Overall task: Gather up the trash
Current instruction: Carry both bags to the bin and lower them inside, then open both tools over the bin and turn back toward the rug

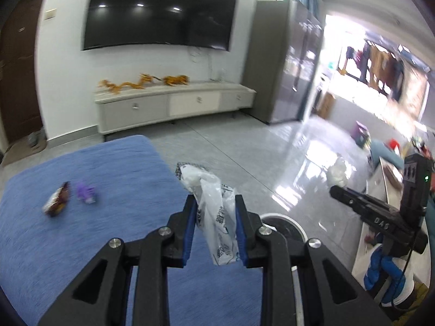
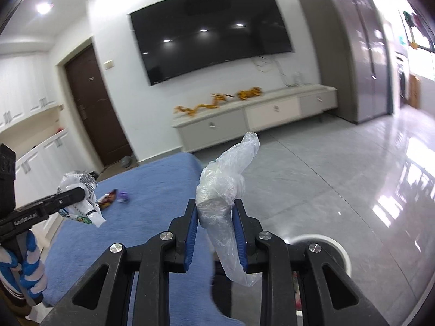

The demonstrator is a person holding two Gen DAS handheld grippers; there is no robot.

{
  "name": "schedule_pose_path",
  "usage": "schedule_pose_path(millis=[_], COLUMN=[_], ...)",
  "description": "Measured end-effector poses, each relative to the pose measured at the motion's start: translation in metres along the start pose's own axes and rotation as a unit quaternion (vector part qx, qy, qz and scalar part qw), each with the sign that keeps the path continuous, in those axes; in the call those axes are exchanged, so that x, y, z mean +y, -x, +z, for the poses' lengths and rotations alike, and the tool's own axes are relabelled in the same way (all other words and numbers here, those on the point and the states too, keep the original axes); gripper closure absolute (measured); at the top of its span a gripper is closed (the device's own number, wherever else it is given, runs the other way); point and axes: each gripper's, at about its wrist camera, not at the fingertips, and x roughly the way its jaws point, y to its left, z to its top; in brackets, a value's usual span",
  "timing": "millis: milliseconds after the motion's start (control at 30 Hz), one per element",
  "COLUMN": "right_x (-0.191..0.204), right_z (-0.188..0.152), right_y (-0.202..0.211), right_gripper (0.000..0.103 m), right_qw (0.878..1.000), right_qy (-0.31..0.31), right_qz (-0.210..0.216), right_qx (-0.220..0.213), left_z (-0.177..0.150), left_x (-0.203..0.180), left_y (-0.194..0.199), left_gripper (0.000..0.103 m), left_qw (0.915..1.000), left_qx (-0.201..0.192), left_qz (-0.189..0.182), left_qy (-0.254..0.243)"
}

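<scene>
Both grippers past blue mat (image 1: 81, 244) edge, open grey floor (image 2: 339, 184) ahead. Left gripper (image 1: 216, 212) clamps printed white wrapper (image 1: 217, 217); right gripper (image 2: 216, 217) clamps crumpled clear bag (image 2: 225, 190).

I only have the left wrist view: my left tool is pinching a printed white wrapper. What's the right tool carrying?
Observer: The right tool is shut on a crumpled clear plastic bag, which sticks up past its fingers.
Operator: Is a bin near it?
Observer: A round white-rimmed bin shows just right of and below that tool, on the grey floor.
Operator: What's left on the blue cloth?
Observer: From the right wrist, a brown snack wrapper and a small purple piece lie on the blue cloth, beyond the left tool and its printed white wrapper.
</scene>
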Motion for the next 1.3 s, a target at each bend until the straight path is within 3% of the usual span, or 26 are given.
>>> schedule_pose_path(millis=[200, 400, 600, 633, 733, 767, 967, 1133, 1300], right_x=[-0.068, -0.123, -0.152, -0.158, -0.171, -0.174, -0.18, -0.187, -0.184], right_z=[-0.029, -0.062, -0.077, -0.079, -0.086, -0.088, -0.094, -0.092, -0.085], right_y=[-0.024, -0.049, -0.075, -0.079, -0.087, -0.088, -0.088, -0.078, -0.057], right_gripper=[0.079, 0.077, 0.077, 0.075, 0.052, 0.048, 0.045, 0.044, 0.042], right_qw=[0.996, 0.987, 0.979, 0.977, 0.971, 0.971, 0.965, 0.962, 0.963], right_qy=[-0.06, -0.11, -0.137, -0.142, -0.151, -0.153, -0.168, -0.181, -0.193], right_qz=[-0.045, -0.075, -0.094, -0.098, -0.12, -0.122, -0.138, -0.147, -0.152], right_qx=[0.042, 0.088, 0.122, 0.127, 0.139, 0.14, 0.15, 0.139, 0.114], left_z=[0.012, 0.006, -0.007, -0.008, -0.01, -0.01, -0.012, -0.013, -0.013], left_x=[-0.057, -0.101, -0.133, -0.136, -0.141, -0.143, -0.145, -0.143, -0.139], left_y=[-0.078, -0.159, -0.222, -0.231, -0.254, -0.26, -0.276, -0.267, -0.242], left_gripper=[0.077, 0.075, 0.072, 0.071, 0.056, 0.052, 0.051, 0.051, 0.051], left_qw=[0.9971, 0.9889, 0.9803, 0.979, 0.9742, 0.973, 0.9689, 0.9724, 0.981], left_qx=[0.052, 0.116, 0.154, 0.159, 0.176, 0.179, 0.191, 0.182, 0.155], left_qz=[-0.041, -0.078, -0.108, -0.114, -0.135, -0.141, -0.156, -0.144, -0.109], left_qy=[-0.038, -0.052, -0.061, -0.057, -0.041, -0.036, -0.02, -0.023, -0.041])
